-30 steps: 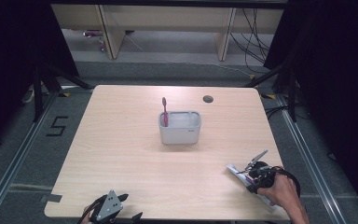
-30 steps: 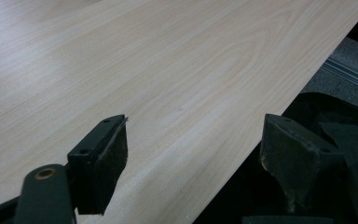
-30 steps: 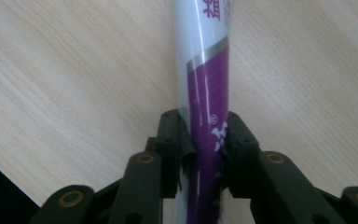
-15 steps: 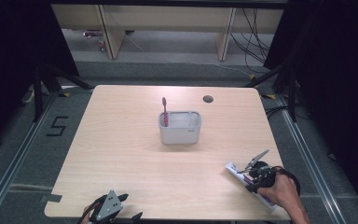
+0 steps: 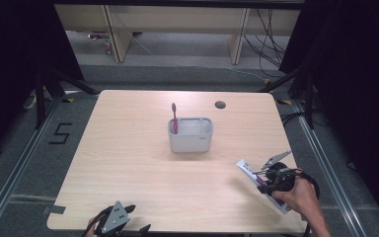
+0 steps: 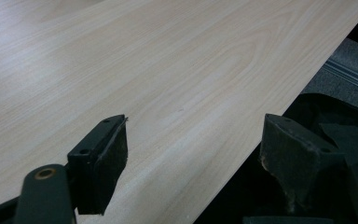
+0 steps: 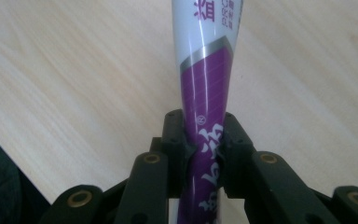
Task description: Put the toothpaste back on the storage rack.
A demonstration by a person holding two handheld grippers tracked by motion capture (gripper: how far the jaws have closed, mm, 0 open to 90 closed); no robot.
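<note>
Tabletop; tube clamped between jaws

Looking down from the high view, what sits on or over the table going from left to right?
Left gripper → pink toothbrush → grey holder → round table hole → purple-and-white toothpaste tube → right gripper.

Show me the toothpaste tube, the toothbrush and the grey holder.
toothpaste tube (image 7: 205, 93), right gripper view, purple body.
toothbrush (image 5: 174, 118), high view, handle.
grey holder (image 5: 190, 143), high view, front wall.
</note>
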